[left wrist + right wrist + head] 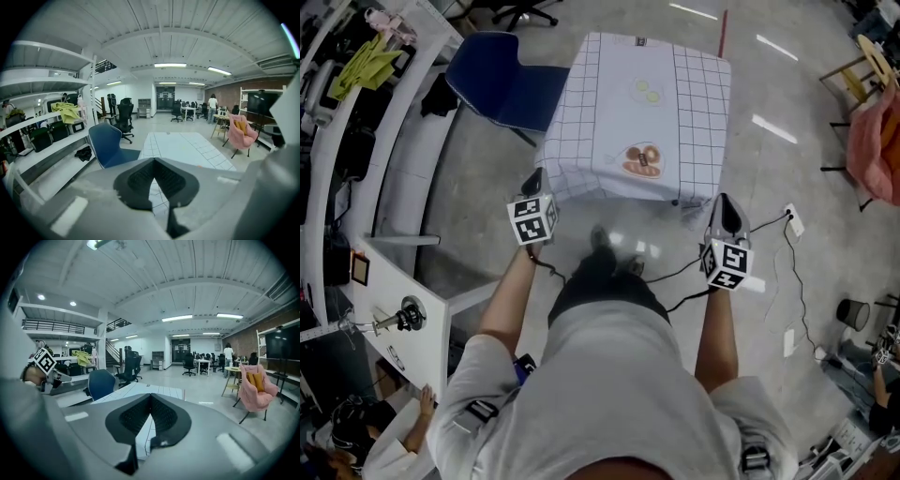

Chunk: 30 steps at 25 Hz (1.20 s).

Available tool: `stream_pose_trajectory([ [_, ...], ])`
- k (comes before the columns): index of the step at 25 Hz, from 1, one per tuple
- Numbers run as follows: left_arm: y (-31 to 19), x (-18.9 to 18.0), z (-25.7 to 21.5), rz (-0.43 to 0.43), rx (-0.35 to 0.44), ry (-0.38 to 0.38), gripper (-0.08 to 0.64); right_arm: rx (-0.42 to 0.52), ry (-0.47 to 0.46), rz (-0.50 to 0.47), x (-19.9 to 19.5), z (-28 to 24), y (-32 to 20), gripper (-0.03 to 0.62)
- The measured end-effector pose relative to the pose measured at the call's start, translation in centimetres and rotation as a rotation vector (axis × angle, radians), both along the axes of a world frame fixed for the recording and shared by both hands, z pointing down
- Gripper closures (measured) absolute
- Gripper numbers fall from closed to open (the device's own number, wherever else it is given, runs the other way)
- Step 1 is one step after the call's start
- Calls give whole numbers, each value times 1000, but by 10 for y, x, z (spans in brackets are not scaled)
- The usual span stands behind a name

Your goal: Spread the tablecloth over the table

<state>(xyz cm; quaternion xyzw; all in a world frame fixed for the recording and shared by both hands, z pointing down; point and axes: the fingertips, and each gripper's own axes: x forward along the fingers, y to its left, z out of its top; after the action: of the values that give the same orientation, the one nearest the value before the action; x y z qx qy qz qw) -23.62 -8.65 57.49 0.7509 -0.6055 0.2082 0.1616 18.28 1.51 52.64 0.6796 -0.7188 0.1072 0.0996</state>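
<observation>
The white tablecloth (619,112) with a dark grid and printed food pictures lies spread over the table, its edges hanging down the sides. It also shows ahead in the left gripper view as the tablecloth (187,143) and in the right gripper view as the tablecloth (140,392). My left gripper (536,178) hovers just off the cloth's near left corner, apart from it. My right gripper (724,200) hangs just off the near right corner. The left gripper (154,159) and the right gripper (150,394) both have their jaws together with nothing between them.
A blue chair (502,80) stands at the table's far left side. Shelving (356,112) runs along the left, with a white desk (394,300) nearer me. A pink chair (877,141) is at the right. Cables and a power strip (792,220) lie on the floor.
</observation>
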Motion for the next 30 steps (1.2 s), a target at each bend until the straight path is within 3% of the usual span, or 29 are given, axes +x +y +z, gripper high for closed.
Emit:
stream_pose_trajectory([
  [7, -12, 9, -13, 13, 11, 12, 540, 18, -22, -12, 0, -7, -3, 584],
  [13, -12, -7, -8, 1, -9, 6, 540, 10, -39, -48, -19, -4, -16, 584],
  [20, -18, -35, 34, -26, -80, 40, 540, -39, -32, -161, -85, 8, -54, 584],
  [30, -58, -69, 140, 49, -274, 73, 540, -132, 3, -260, -191, 30, -132, 584],
])
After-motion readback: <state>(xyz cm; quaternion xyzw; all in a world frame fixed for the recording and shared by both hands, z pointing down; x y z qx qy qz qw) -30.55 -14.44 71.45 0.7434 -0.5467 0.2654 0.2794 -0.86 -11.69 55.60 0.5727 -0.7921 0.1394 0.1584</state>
